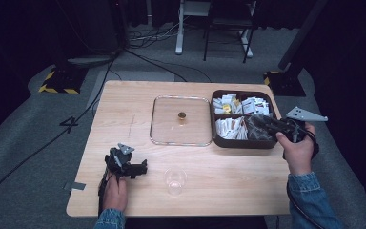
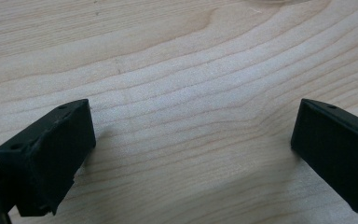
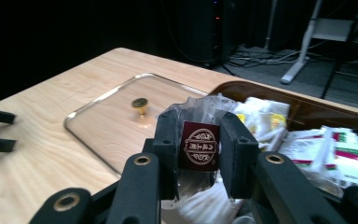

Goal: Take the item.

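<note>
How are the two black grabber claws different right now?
The left gripper has its jaws spread wide with nothing between them, just bare wooden table. The right gripper has its jaws closed on a dark red packet with a round emblem.

The left gripper sits low over the table's near edge, while the right gripper is over the brown box of packets.

Both have two black jaws and are held in a hand.

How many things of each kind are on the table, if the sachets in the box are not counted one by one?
Brown compartment box: 1
Clear glass lid: 1
Clear plastic cup: 1
Grippers: 2, left gripper and right gripper, which holds a dark red sachet
Total: 5
</note>
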`<action>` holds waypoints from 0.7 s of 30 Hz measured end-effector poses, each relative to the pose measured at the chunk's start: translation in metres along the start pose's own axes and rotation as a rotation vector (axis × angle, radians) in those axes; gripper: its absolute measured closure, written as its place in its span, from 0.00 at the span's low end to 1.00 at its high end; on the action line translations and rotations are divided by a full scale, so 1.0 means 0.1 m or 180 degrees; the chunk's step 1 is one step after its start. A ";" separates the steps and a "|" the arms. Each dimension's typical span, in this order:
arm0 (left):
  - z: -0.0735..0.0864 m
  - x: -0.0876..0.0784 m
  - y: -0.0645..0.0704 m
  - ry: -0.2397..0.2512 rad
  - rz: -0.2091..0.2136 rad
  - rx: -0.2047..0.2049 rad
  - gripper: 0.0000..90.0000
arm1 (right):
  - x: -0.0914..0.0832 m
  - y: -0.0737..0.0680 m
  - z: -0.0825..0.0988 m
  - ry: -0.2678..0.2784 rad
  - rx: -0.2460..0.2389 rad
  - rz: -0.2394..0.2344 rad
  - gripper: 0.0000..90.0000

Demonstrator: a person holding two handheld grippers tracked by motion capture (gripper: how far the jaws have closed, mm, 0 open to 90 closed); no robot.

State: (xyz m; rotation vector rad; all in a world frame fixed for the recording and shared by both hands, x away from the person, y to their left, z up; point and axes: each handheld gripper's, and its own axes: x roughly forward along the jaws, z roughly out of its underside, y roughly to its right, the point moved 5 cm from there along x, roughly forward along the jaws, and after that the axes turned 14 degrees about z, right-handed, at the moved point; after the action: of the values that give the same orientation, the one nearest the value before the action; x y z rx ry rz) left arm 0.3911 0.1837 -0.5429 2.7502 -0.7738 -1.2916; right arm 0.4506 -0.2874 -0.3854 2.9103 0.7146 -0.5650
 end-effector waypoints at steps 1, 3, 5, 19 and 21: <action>0.00 0.00 0.00 0.0001 0.0000 -0.0001 0.00 | -0.02 -0.07 -0.02 0.0013 -0.0024 -0.0084 0.79; 0.00 0.00 0.00 0.0000 0.0000 0.0000 0.00 | -0.03 -0.10 -0.03 0.0013 -0.0020 -0.0115 0.79; 0.00 0.00 0.00 0.0001 0.0000 -0.0001 0.00 | -0.04 -0.19 -0.06 0.0023 -0.0045 -0.0206 0.79; 0.00 0.00 0.00 0.0003 0.0000 -0.0004 0.00 | -0.08 -0.89 -0.09 0.0018 -0.0208 -0.0877 0.79; 0.00 0.00 0.00 0.0004 0.0000 -0.0004 0.00 | -0.09 -0.92 -0.09 0.0015 -0.0223 -0.0905 0.79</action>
State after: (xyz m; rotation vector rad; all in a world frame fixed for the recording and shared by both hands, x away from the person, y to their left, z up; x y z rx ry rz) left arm 0.3911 0.1836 -0.5429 2.7498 -0.7726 -1.2898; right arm 0.4036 -0.2080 -0.3744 2.7643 1.1352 -0.5449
